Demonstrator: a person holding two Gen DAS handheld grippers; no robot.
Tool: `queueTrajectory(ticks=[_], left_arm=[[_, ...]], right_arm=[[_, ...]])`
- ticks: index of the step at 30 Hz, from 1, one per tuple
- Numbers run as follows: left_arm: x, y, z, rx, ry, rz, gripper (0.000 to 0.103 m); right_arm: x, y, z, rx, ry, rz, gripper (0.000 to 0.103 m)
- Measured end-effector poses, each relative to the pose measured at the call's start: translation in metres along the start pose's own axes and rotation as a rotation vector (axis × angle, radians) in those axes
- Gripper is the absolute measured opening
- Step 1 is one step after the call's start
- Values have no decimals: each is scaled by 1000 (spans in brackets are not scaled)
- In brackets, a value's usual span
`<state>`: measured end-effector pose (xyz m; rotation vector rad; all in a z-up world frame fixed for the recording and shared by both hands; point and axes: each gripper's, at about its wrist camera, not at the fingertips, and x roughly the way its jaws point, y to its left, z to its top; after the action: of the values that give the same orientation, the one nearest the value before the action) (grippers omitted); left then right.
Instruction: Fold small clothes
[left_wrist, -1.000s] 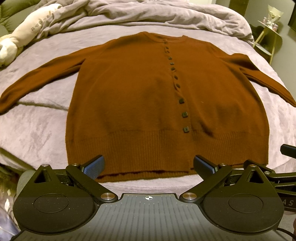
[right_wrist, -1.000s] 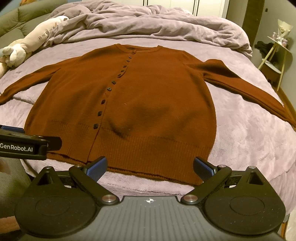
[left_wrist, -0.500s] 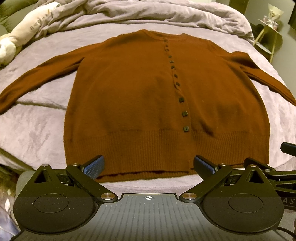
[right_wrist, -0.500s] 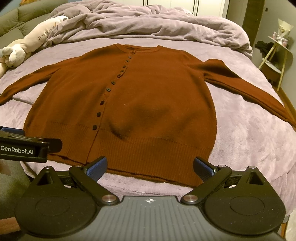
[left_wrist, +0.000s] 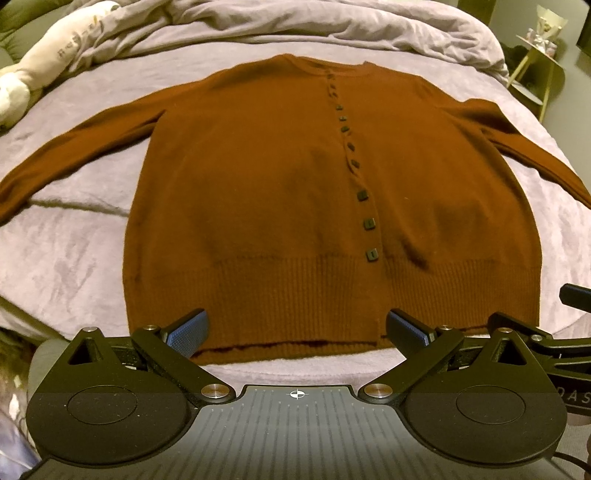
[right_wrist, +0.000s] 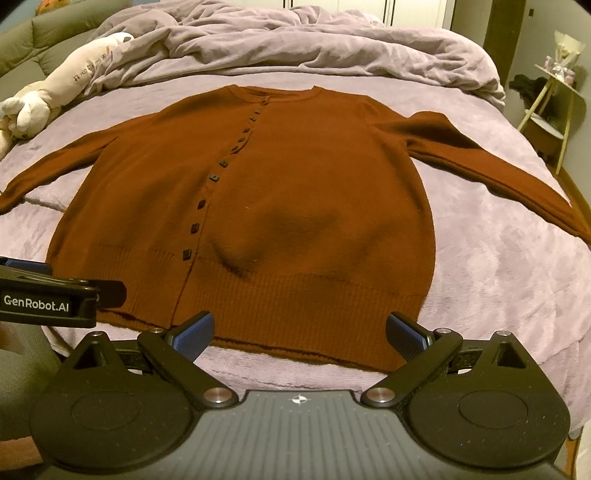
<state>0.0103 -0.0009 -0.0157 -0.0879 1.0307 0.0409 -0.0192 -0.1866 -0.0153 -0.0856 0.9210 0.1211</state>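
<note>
A rust-brown buttoned cardigan (left_wrist: 258, 192) lies flat and face up on the bed, both sleeves spread out to the sides; it also shows in the right wrist view (right_wrist: 303, 192). Its ribbed hem is nearest me. My left gripper (left_wrist: 295, 328) is open and empty, hovering just short of the hem's left half. My right gripper (right_wrist: 299, 328) is open and empty, just short of the hem's right half. The left gripper's body (right_wrist: 48, 299) shows at the left edge of the right wrist view.
The cardigan rests on a lilac bedspread (left_wrist: 66, 258). A rumpled lilac duvet (right_wrist: 295, 44) lies behind the collar. A cream plush toy (right_wrist: 55, 92) lies at the far left. A small side table (right_wrist: 557, 92) stands right of the bed.
Both grippers have edged slightly forward and up over the hem; the cardigan sits a little lower in view. The cardigan itself has not moved.
</note>
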Motion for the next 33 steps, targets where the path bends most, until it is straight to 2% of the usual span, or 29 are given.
queueTrajectory(ticks=[33], left_arm=[[8,0,3,0,16,7,103]], right_arm=[[8,-7,-1,19,-4,22,99]])
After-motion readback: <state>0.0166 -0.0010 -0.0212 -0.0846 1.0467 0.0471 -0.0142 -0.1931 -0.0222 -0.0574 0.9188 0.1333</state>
